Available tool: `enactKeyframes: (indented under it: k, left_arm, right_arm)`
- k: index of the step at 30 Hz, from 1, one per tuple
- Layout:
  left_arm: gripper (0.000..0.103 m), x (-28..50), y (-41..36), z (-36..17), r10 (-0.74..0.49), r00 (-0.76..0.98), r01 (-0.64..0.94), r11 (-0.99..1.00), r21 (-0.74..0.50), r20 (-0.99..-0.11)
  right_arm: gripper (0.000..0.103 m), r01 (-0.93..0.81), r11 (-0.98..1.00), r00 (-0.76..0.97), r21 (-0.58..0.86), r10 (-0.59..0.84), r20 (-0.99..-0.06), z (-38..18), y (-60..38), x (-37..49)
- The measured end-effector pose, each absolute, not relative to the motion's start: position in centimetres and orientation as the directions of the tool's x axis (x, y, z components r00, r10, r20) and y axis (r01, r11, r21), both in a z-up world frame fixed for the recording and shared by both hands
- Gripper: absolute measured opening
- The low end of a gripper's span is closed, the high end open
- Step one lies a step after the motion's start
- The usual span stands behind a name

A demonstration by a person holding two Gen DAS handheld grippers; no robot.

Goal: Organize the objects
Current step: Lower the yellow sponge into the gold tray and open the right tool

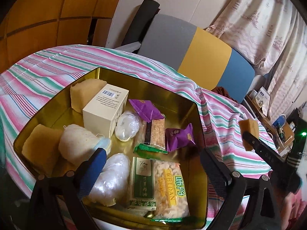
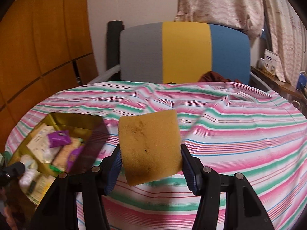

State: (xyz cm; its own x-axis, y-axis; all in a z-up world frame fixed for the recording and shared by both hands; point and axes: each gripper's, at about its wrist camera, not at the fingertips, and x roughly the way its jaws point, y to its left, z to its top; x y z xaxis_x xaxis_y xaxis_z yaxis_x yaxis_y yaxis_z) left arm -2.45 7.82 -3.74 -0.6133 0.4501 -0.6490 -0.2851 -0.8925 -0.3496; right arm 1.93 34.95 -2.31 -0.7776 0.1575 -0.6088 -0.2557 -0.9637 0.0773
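A surface (image 2: 239, 134) draped in a cloth of pink, green and white stripes fills both views; a chair back (image 2: 184, 51) with grey, yellow and blue panels rises at its far edge.

On the left part of the surface sits a gold tin (image 1: 172, 94), open on top and crowded. In it, a white carton (image 1: 104, 109) with a barcode stands toward the far left, with one tan sponge block (image 1: 84, 94) behind it and another (image 1: 38, 143) at the near left wall. A white mesh bundle (image 1: 78, 141) lies beside that near block, and two clear plastic-wrapped lumps (image 1: 110, 178) rest near the middle. Two purple sachets (image 1: 145, 108) lie toward the far right, with snack packs (image 1: 168, 187) along the near side.

The left hand-held gripper (image 1: 153, 164) hovers over the tin, its jaws spread wide with nothing clamped.

The right hand-held gripper (image 2: 150, 164) is off to the right of the tin, above the bare striped cloth, closed on a yellow sponge (image 2: 149, 145) pinched by its two side edges and held clear of the cloth.
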Motion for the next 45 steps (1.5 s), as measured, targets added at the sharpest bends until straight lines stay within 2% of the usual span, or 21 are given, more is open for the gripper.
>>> enactKeyframes:
  k: [21,39,45]
  left_arm:
    - [0.102,-2.4,4.6,-3.5,0.433,-0.627,-0.259,-0.900,-0.350,-0.648]
    - [0.103,-2.9,2.5,-3.1,0.418,-0.649,-0.222,-0.903,-0.368,-0.636]
    - [0.103,-2.8,2.5,-2.9,0.421,-0.647,-0.225,-0.902,-0.368,-0.636]
  right_arm:
    - [0.058,-0.045,-0.998,-0.787,0.032,0.015,-0.617,-0.5,24.8,-4.2]
    - [0.058,0.001,-1.000,-0.722,0.026,-0.019,-0.691,-2.1,22.4,-9.5]
    - [0.059,0.005,-1.000,-0.668,0.019,-0.018,-0.744,-3.5,22.0,-12.6]
